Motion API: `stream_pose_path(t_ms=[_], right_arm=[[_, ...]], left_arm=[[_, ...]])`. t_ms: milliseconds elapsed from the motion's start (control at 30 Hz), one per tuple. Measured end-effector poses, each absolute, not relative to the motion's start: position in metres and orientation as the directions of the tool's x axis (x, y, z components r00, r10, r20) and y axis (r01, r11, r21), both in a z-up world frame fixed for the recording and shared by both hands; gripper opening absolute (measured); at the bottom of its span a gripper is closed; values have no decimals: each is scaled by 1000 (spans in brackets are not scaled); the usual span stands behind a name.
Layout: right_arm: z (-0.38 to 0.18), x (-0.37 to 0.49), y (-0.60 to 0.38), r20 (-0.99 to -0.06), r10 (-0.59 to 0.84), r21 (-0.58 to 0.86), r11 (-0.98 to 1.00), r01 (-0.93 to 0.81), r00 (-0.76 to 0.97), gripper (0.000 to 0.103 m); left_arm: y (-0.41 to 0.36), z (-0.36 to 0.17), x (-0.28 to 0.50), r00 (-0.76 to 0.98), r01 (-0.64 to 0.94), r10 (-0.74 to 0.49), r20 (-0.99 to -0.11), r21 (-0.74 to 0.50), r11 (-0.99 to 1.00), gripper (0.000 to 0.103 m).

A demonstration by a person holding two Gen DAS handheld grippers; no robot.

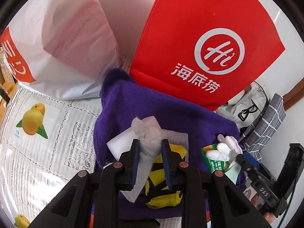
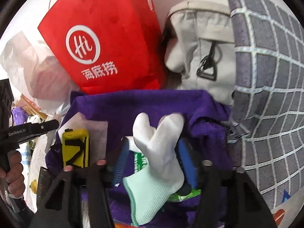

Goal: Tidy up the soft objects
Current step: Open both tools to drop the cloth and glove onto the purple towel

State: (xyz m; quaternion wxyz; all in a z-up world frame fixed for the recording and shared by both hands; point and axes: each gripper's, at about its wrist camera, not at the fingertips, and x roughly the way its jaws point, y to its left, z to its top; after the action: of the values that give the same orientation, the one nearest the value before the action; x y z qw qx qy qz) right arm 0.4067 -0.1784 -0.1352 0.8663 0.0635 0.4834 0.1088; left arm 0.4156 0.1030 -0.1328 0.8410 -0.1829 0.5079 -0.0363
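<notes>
Closest to the left wrist camera, the left gripper (image 1: 150, 148) had its jaws clamped on a crumpled white cloth (image 1: 147, 133), held above a purple towel (image 1: 133, 102) spread on the table. Under the cloth lay a flat white sheet (image 1: 117, 145) and a yellow pouch with black straps (image 1: 161, 188).

On the right, the right gripper (image 2: 152, 152) stood with jaws apart around a white glove with a mint cuff (image 2: 157, 142); the pads seemed clear of it, though blur made that uncertain. A green packet (image 2: 139, 162) lay beneath the glove. Behind the towel stood a red bag (image 2: 106, 43), a beige bag (image 2: 205, 57) and a grey checked cloth (image 2: 266, 76).
</notes>
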Motion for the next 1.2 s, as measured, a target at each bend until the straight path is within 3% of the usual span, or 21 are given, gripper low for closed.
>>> stream_pose_path(t_ms=[200,333,467,1067,1200], right_arm=[[-120,404,-192,-805,236,220,971,-96,545,70],[-109,401,-194,-795,247,228,968,-103,554,70],[-102,397,-188,-791,253,222,967,-123,558,70],[-83,354,-158,-808,198,97,974,-206,555,70],[-80,324,-156,-811,211,103,969,-223,545,60]], left_arm=[[101,-138,418,459,-128,-262,-849,-355,926,24],[95,-137,418,446,-115,-252,-859,-334,935,49],[89,-131,415,459,-100,-242,-855,-320,942,56],[71,-113,403,490,-32,-218,-844,-267,963,57],[65,-102,395,500,-13,-204,-842,-243,970,57]])
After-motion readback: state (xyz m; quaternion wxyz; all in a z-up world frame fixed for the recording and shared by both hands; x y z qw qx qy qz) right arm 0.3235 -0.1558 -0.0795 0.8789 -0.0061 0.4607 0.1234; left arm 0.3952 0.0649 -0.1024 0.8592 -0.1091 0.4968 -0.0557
